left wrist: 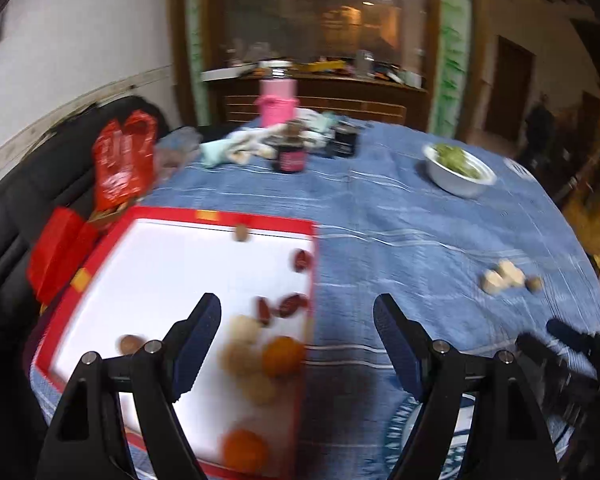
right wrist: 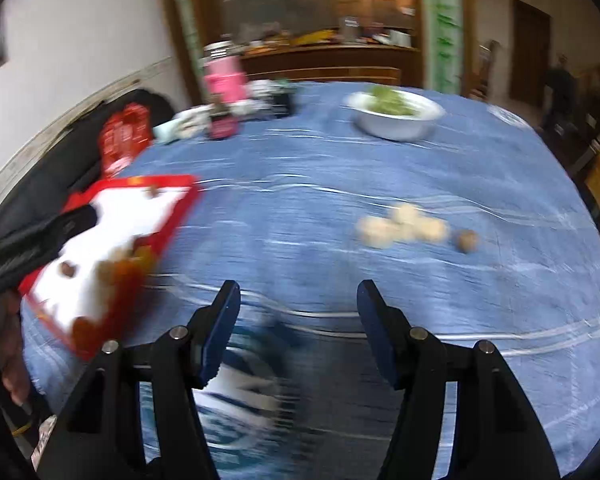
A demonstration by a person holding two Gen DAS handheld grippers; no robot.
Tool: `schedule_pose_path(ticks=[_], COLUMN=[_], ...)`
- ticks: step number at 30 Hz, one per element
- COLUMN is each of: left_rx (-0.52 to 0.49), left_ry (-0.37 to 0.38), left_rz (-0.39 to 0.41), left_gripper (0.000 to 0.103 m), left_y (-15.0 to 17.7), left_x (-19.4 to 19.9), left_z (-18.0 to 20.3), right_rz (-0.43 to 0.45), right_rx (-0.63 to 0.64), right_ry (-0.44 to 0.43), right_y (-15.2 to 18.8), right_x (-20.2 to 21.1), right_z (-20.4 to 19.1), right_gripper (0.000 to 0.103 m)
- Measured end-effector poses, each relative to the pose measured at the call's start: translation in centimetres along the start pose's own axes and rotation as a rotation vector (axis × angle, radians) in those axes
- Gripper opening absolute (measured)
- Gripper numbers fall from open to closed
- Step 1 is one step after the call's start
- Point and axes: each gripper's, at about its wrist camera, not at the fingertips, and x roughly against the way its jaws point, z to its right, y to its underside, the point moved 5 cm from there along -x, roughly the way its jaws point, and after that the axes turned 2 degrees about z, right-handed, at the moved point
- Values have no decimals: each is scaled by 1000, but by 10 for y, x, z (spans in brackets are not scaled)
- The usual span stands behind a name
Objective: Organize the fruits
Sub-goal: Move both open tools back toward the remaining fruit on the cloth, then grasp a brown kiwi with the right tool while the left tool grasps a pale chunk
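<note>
Two claws hover over a round surface [right wrist: 340, 168] draped in a blue cloth. The left claw [left wrist: 296, 320] stands with its jaws wide apart and nothing between them; it hangs over the right edge of a red-rimmed white tray [left wrist: 148, 264]. The right claw [right wrist: 298, 308] is also parted and empty, above bare cloth.

The fruits are split between two places. In the tray lie dark red dates [left wrist: 296, 304], two oranges [left wrist: 282, 356], some pale round fruits [left wrist: 242, 344] and a couple of brown nuts [left wrist: 130, 344]. Out on the cloth, well apart from the tray, sit a few pale lumps [right wrist: 404, 224] with a nut [right wrist: 466, 240] just beside them — probably the items left to gather.

Both views are smeared with blur, so fine detail is uncertain.

What could go wrong from here:
- The loose nut is round and would likely roll off across the cloth if a jaw nudges it rather than closing around it.
- The pale lumps touch one another; a grab at one could knock the rest apart.
- The cloth is wrinkled, and a jaw tip coming in low could snag it and drag fruit along.
- The tray's contents crowd its near right corner — anything dropped there may bounce out over the low rim.
- A white bowl [right wrist: 396, 116] of greens and a dark jar [left wrist: 289, 156] stand farther back, within reach of a careless sweep.
</note>
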Motion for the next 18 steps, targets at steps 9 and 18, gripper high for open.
schedule_pose_path(ticks=[9, 18], left_rx=[-93, -108], left_ry=[89, 100], left_rz=[-38, -57], left_gripper=[78, 78], left_y=[14, 15], left_x=[-8, -21], left_z=[60, 71], right_rz=[-30, -67], right_rx=[-134, -142], right_ry=[145, 177], right_y=[-3, -24], right_x=[-9, -44], right_z=[100, 124], right_gripper=[62, 54])
